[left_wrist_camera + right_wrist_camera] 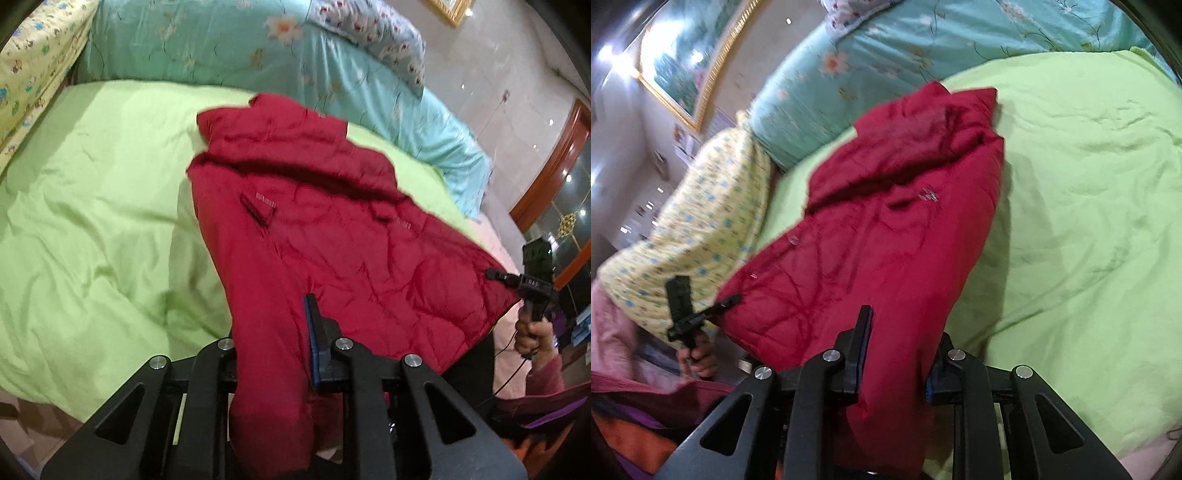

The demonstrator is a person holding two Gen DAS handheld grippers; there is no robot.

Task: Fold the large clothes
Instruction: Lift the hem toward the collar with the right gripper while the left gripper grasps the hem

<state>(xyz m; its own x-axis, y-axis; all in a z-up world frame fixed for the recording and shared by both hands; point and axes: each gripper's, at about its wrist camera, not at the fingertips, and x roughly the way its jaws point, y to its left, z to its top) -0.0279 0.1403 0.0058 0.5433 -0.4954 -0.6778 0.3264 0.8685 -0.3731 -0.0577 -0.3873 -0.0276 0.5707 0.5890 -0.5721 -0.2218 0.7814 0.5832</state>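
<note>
A red jacket (325,229) lies spread on a green sheet (92,221), stretching ahead of both grippers, collar end farthest from them. The left gripper (273,343) has its jaws clamped on a bunched near corner of the jacket, which fills the gap between them. The right gripper (901,354) has its jaws clamped on the other near corner, cloth packed between them. Beyond the jacket lie a teal quilt (221,48) and a yellow pillow (701,229).
</note>
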